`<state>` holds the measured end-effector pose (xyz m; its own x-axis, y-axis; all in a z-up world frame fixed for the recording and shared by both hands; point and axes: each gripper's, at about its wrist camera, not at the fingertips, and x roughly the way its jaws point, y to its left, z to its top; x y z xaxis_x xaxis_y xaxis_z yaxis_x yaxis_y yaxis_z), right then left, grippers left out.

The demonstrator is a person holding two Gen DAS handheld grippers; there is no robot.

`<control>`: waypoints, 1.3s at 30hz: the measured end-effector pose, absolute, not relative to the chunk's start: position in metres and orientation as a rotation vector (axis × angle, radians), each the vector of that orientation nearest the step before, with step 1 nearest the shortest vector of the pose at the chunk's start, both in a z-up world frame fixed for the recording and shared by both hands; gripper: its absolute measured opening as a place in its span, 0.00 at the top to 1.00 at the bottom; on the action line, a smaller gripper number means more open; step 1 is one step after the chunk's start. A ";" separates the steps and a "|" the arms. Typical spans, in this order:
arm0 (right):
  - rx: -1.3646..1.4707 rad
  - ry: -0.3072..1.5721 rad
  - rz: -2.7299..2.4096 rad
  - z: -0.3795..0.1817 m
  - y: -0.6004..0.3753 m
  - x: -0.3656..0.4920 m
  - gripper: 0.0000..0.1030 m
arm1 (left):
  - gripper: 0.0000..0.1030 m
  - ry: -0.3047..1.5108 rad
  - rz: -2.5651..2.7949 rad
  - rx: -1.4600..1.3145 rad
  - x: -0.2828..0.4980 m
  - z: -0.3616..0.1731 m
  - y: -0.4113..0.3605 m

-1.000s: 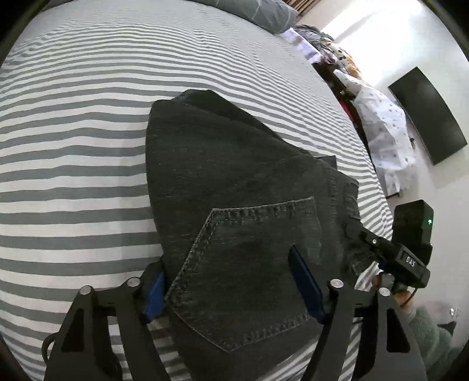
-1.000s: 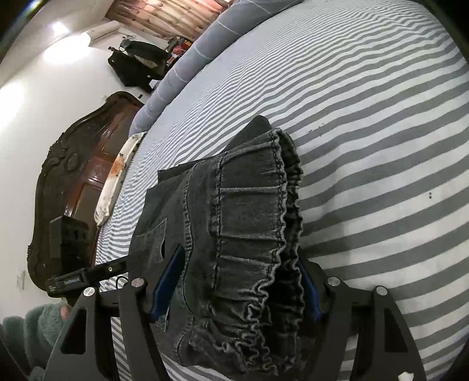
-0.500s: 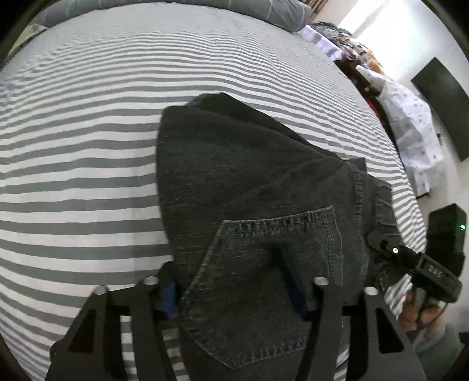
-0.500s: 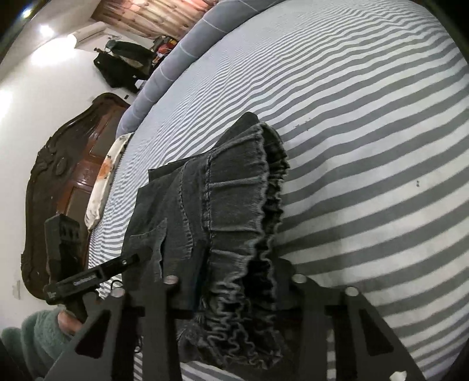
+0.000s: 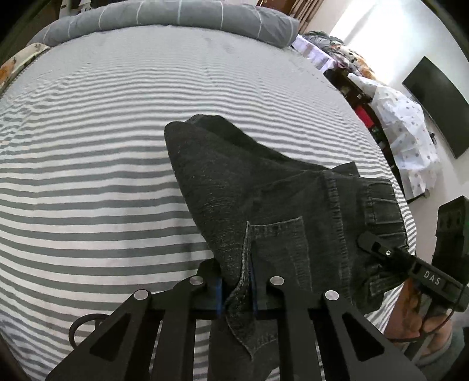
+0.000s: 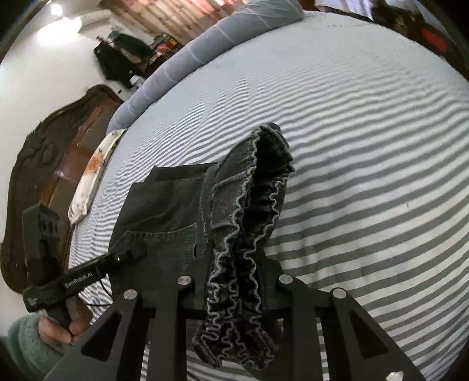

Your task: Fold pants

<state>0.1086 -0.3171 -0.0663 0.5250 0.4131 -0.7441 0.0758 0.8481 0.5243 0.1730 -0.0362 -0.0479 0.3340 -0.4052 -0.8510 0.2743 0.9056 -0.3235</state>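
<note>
Black denim pants (image 5: 263,199), already doubled into a thick bundle, lie on the grey-and-white striped bedsheet (image 5: 88,181), their near end raised off it. The left gripper (image 5: 236,293) is pinched narrow on the fabric at the back-pocket edge; the right gripper (image 6: 236,288) is closed on the gathered elastic waistband (image 6: 243,234). Holding both near corners probably lets the person carry that end over the far part, which rests on the bed, for another fold. Beyond, a grey bolster pillow (image 5: 176,14) lies along the bed's far edge, and a carved wooden headboard (image 6: 44,164) stands to one side.
</note>
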 end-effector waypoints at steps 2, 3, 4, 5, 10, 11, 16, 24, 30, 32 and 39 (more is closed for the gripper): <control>0.528 1.008 0.228 -0.057 -0.307 0.111 0.79 | 0.87 1.139 -0.439 -0.131 0.172 -0.041 -0.029; 0.522 1.003 0.238 -0.053 -0.301 0.113 0.79 | 0.87 1.132 -0.436 -0.137 0.172 -0.037 -0.023; 0.516 1.000 0.245 -0.050 -0.297 0.115 0.79 | 0.87 1.124 -0.430 -0.143 0.172 -0.032 -0.015; 0.509 0.996 0.257 -0.046 -0.290 0.118 0.79 | 0.87 1.118 -0.424 -0.147 0.173 -0.029 -0.009; 0.479 0.985 0.316 -0.028 -0.252 0.139 0.79 | 0.87 1.079 -0.369 -0.146 0.181 -0.012 0.031; 0.476 0.984 0.328 -0.026 -0.242 0.146 0.79 | 0.87 1.075 -0.357 -0.146 0.184 -0.010 0.038; 0.466 0.993 0.384 -0.024 -0.192 0.180 0.79 | 0.87 1.047 -0.279 -0.149 0.202 -0.003 0.084; 0.454 1.044 0.428 -0.036 -0.120 0.234 0.79 | 0.87 1.053 -0.177 -0.134 0.236 -0.014 0.139; 0.441 1.081 0.452 -0.051 -0.078 0.268 0.79 | 0.87 1.060 -0.120 -0.135 0.253 -0.028 0.184; 0.439 1.090 0.454 -0.058 -0.068 0.275 0.79 | 0.87 1.063 -0.109 -0.136 0.260 -0.033 0.191; 0.414 1.132 0.420 -0.087 -0.044 0.293 0.74 | 0.80 1.125 -0.043 -0.114 0.277 -0.071 0.217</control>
<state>0.2935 -0.0444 -0.0869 0.3648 0.5186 -0.7732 -0.1106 0.8487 0.5171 0.2770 0.2171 -0.0709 0.4307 -0.0926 -0.8977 -0.0231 0.9933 -0.1135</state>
